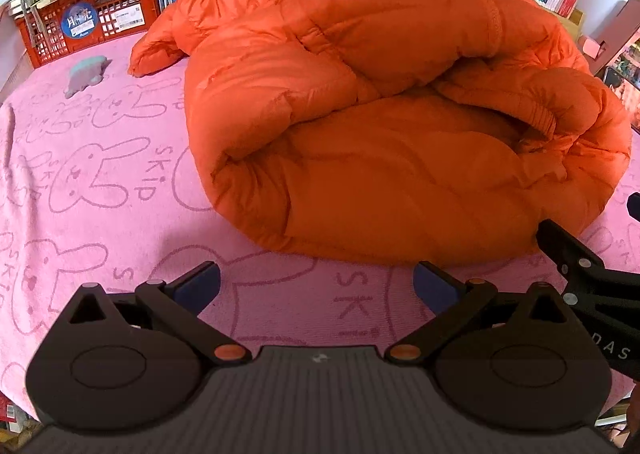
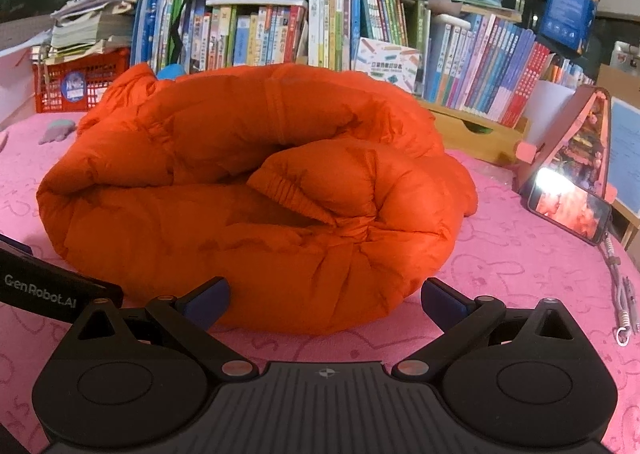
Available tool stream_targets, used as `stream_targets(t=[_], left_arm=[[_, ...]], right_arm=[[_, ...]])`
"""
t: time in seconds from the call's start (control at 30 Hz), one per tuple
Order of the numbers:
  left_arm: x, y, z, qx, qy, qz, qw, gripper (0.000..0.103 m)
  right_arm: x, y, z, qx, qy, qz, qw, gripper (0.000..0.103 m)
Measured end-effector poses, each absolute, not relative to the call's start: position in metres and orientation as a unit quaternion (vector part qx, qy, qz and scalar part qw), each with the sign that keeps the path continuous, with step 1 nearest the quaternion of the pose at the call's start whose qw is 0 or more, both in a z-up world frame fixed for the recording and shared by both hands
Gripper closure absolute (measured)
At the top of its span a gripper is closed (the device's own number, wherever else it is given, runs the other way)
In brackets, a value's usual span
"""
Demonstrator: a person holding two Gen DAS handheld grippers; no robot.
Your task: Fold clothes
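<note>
An orange puffer jacket (image 1: 380,105) lies bunched in a thick folded bundle on the pink rabbit-print towel (image 1: 100,181). One sleeve cuff is tucked into the hollow at its front right. My left gripper (image 1: 316,286) stands open just in front of the bundle's near edge, nothing between its blue pads. In the right wrist view the same jacket (image 2: 256,181) fills the middle, and my right gripper (image 2: 324,302) is open with its fingers on either side of the jacket's near hem, holding nothing. The right gripper's black body (image 1: 592,286) shows at the left view's right edge.
A red crate (image 1: 88,25) stacked with papers stands at the back left, beside a small grey toy (image 1: 86,73). Rows of books (image 2: 400,41) line the back, plush toys on top. A lit phone (image 2: 568,209) leans at the right, a cable (image 2: 620,294) trailing from it.
</note>
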State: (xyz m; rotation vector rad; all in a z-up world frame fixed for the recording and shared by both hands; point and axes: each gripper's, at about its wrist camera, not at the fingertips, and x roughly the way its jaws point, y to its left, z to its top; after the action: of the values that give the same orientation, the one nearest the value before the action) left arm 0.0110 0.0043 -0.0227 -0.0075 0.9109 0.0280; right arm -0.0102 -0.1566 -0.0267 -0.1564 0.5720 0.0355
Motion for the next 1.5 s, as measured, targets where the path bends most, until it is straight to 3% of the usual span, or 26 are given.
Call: stream_targets(t=[0.53, 0.77, 1.13, 1.5], left_arm=[[-0.005, -0.007, -0.014, 0.003, 0.433, 0.017, 0.901, 0.000], [-0.022, 0.005, 0.012, -0.029, 0.333, 0.014, 0.942, 0.000], [0.030, 0.017, -0.031, -0.011, 0.359, 0.052, 0.932, 0.000], [0.091, 0.064, -0.038, -0.025, 0.333, 0.031, 0.942, 0.000]], right_arm=[[0.000, -0.159, -0.024, -0.080, 0.282, 0.022, 0.956, 0.000], [0.015, -0.166, -0.007, -0.099, 0.240, 0.037, 0.965, 0.000], [0.049, -0.156, -0.025, -0.119, 0.246, 0.029, 0.962, 0.000], [0.067, -0.148, -0.044, -0.116, 0.279, 0.022, 0.953, 0.000]])
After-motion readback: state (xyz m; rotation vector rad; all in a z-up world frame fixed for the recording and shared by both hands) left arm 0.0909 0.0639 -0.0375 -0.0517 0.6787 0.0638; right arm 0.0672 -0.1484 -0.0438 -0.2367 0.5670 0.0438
